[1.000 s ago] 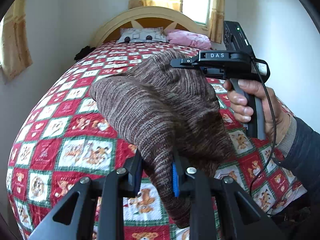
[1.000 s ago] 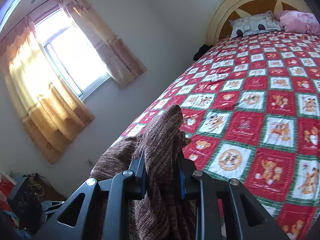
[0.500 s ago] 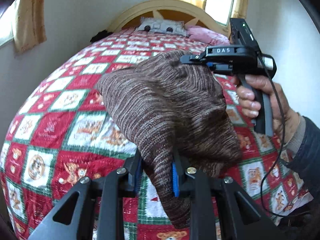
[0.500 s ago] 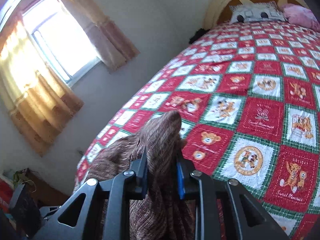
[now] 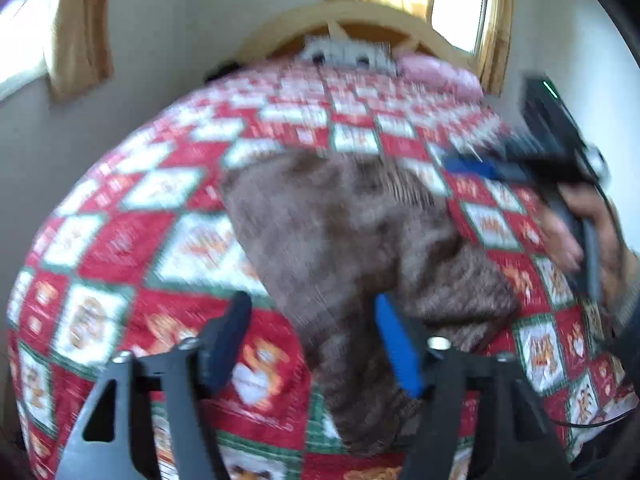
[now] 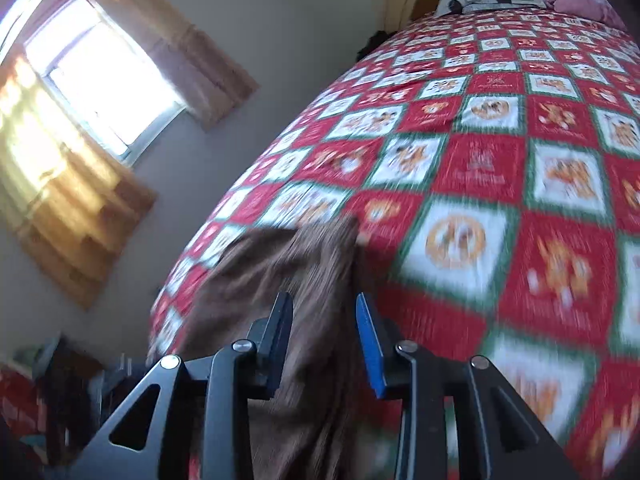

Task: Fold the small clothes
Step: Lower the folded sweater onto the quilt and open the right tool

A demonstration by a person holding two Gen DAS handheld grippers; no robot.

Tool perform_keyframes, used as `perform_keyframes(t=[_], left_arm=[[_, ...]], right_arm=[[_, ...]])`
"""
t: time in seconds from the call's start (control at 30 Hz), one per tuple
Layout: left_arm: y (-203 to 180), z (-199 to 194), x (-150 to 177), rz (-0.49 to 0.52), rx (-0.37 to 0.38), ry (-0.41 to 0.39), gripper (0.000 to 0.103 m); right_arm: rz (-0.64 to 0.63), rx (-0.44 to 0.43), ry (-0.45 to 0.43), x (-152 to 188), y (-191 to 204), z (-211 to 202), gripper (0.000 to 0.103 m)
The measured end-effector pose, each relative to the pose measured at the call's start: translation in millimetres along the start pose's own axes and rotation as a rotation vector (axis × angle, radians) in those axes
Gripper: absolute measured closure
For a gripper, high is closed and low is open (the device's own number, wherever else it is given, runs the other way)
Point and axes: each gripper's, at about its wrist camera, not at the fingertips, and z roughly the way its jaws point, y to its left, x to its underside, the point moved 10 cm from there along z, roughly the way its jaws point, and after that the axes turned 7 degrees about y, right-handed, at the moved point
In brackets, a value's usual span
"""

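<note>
A brown knit garment (image 5: 340,220) lies crumpled on the red and white patchwork bedspread (image 5: 132,248). My left gripper (image 5: 311,300) hangs just over its near end. The jaws stand wide and are opening, and a fold of cloth lies loose beside the blue right pad (image 5: 396,348). My right gripper (image 6: 323,304) is low over the garment's (image 6: 280,272) other end. Its jaws are opening too, with cloth between them that looks slack. The left wrist view shows the right gripper (image 5: 480,168) blurred at the garment's far right, held by a hand (image 5: 580,236).
Grey and pink pillows (image 5: 348,52) lie against the wooden headboard (image 5: 360,16) at the far end. A curtained window (image 6: 104,80) and wall run along the bed's left side. Dark clutter (image 6: 52,392) sits on the floor there. The bedspread (image 6: 500,168) stretches away beyond the garment.
Both grippers have let go of the garment, which was lifted between them and now rests on the bedspread. Both hands came down toward the bed, and the left jaws spread wide.
</note>
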Motion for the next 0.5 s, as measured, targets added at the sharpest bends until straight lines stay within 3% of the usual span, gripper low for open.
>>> perform_keyframes(t=[0.1,0.2,0.33,0.37,0.4,0.5], left_arm=[[13,-8,-18,0.019,-0.071,-0.056,0.018],[26,4,-37,0.051,-0.149,-0.071,0.016],[41,41,-58,0.076,-0.212,-0.022,0.015],[45,49,-58,0.081,-0.233,-0.006,0.015],[50,58,-59,0.080,-0.261,0.009,0.015],[60,78,-55,0.067,-0.274,0.039,0.007]], right_arm=[[-0.085,-0.024,0.028,42,27,-25,0.069],[-0.131,-0.007,0.097,84,40,-26,0.069],[-0.153,0.063,0.163,117,33,-4,0.070],[-0.156,0.062,0.172,122,32,-1,0.090],[-0.166,0.064,0.181,126,32,1,0.100],[-0.188,0.114,0.154,132,32,-15,0.100]])
